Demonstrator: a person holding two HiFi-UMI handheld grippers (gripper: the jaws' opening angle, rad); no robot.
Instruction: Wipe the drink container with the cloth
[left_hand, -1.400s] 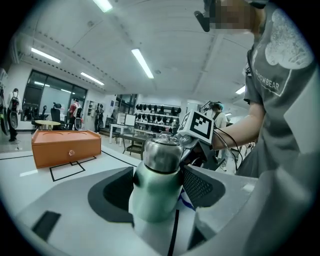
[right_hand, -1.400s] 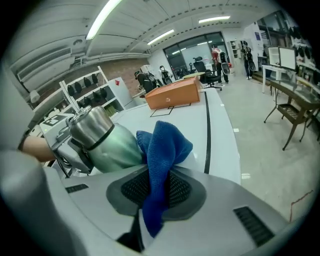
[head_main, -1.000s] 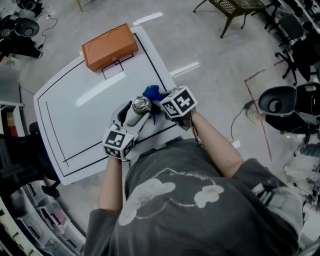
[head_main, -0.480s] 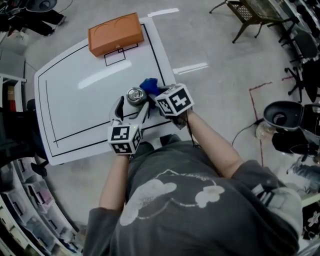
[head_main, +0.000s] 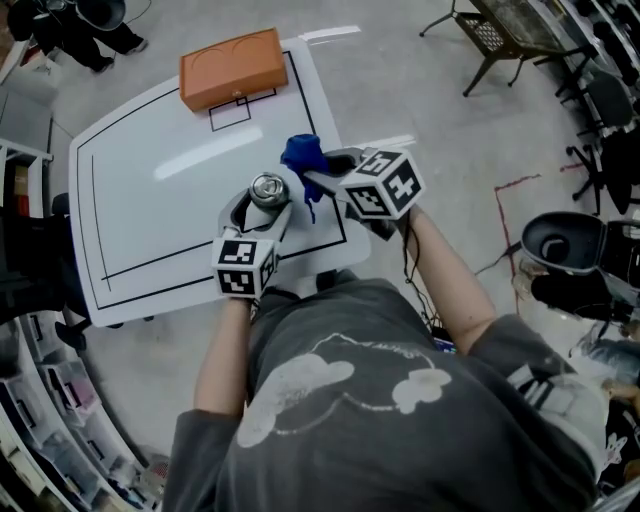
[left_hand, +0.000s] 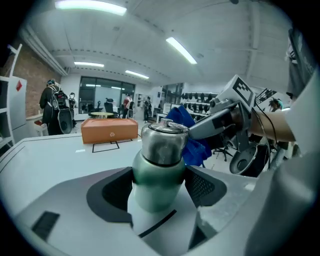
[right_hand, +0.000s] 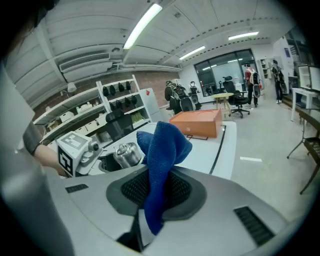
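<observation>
Your left claw (left_hand: 160, 182) is closing on the upright green flask (left_hand: 159, 150) with its steel cap, pads against its sides, near the 5 o'clock corner of the white bench (head_main: 150, 200). Your right claw (right_hand: 156, 192) pinches the blue cloth (right_hand: 162, 145) — it is just beside the flask, at its 1 o'clock.

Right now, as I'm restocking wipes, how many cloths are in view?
1: the blue cloth, pinched in the right gripper, beside the green drink bottle. Another could lie hidden behind the person's body.
</observation>
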